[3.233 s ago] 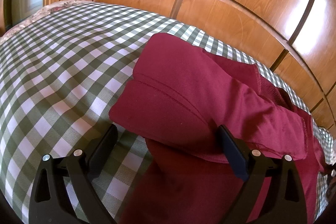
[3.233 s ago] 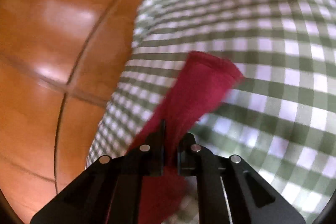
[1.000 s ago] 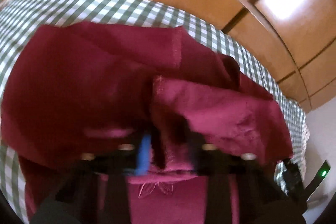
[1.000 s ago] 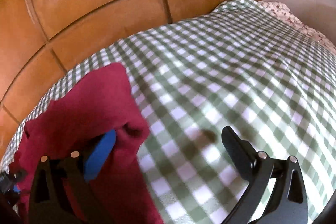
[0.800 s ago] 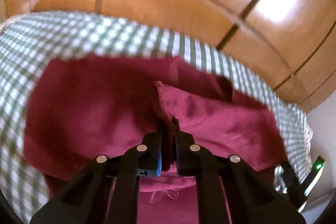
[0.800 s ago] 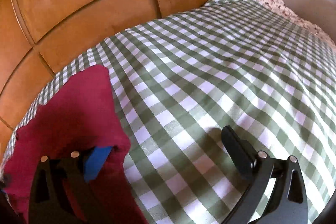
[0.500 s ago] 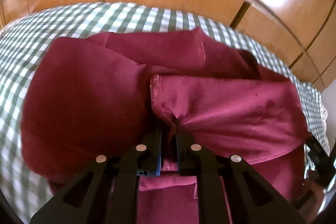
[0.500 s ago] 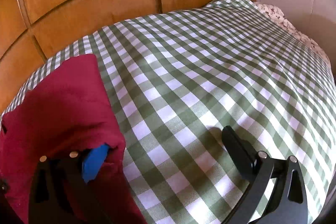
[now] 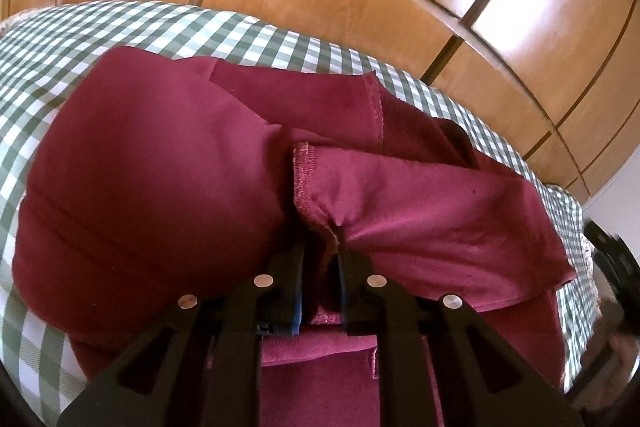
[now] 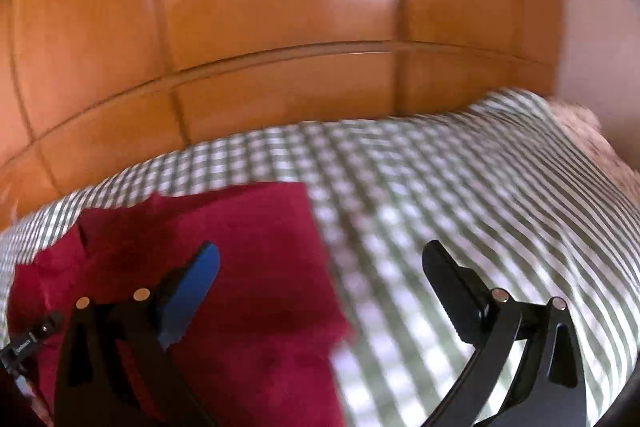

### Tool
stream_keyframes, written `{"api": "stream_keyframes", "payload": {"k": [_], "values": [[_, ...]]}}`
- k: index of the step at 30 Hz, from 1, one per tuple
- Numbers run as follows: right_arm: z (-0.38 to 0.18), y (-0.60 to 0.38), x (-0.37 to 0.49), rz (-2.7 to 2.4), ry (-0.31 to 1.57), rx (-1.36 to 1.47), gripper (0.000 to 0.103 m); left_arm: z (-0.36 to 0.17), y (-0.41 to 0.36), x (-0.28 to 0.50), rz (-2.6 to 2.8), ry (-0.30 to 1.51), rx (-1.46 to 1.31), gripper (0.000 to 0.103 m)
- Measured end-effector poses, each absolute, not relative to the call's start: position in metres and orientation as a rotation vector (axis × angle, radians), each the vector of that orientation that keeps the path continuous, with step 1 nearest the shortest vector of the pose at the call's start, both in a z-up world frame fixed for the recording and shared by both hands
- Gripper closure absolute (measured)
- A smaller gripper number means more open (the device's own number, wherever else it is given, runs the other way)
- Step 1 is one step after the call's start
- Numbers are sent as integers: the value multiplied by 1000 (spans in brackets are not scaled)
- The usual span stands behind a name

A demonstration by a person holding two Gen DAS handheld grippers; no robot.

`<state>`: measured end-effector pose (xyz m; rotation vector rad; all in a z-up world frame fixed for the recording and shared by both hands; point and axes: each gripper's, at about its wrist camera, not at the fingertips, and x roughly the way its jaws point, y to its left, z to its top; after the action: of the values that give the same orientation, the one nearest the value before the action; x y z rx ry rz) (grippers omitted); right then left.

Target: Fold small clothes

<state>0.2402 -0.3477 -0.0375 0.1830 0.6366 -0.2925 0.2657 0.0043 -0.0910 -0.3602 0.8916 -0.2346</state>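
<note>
Left gripper (image 9: pixel 321 267): jaws clamped on a hemmed edge of the maroon garment (image 9: pixel 152 187), which bunches just ahead of them and spreads to both sides over the checked bed cover (image 9: pixel 120 27). Right gripper (image 10: pixel 320 291): jaws wide apart, holding nothing; garment corner under the left-hand jaw, bare cover under the other. Wooden panelling (image 10: pixel 280 7) beyond. Step in hand, by judgement: carrying a flap across for a fold. Next move calls for laying the hem flat, edges aligned, then releasing.
</note>
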Motion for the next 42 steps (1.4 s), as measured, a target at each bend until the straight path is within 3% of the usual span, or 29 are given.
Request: {"api": "stream_keyframes", "payload": {"k": [5, 7, 17, 19, 20, 29, 32, 34, 42], "values": [[-80, -346, 293, -425, 794, 14, 2, -92, 5, 267, -236, 889, -360, 91], [-99, -369, 296, -467, 868, 124, 2, -93, 4, 268, -256, 886, -360, 82], [-83, -403, 269, -454, 794, 205, 2, -90, 2, 267, -259, 877, -345, 79], [-80, -407, 254, -437, 771, 206, 2, -88, -1, 265, -289, 865, -343, 60], [-83, -410, 248, -457, 779, 199, 2, -87, -4, 264, -294, 861, -323, 57], [-107, -415, 258, -558, 848, 195, 2, -86, -21, 268, -232, 886, -190, 56], [-107, -422, 257, -550, 835, 216, 2, -80, -20, 261, -233, 875, -184, 39], [-103, -423, 252, -552, 807, 229, 2, -74, -17, 249, -206, 856, -172, 10], [-78, -374, 208, -491, 757, 244, 2, -68, 23, 184, -112, 822, -320, 8]]}}
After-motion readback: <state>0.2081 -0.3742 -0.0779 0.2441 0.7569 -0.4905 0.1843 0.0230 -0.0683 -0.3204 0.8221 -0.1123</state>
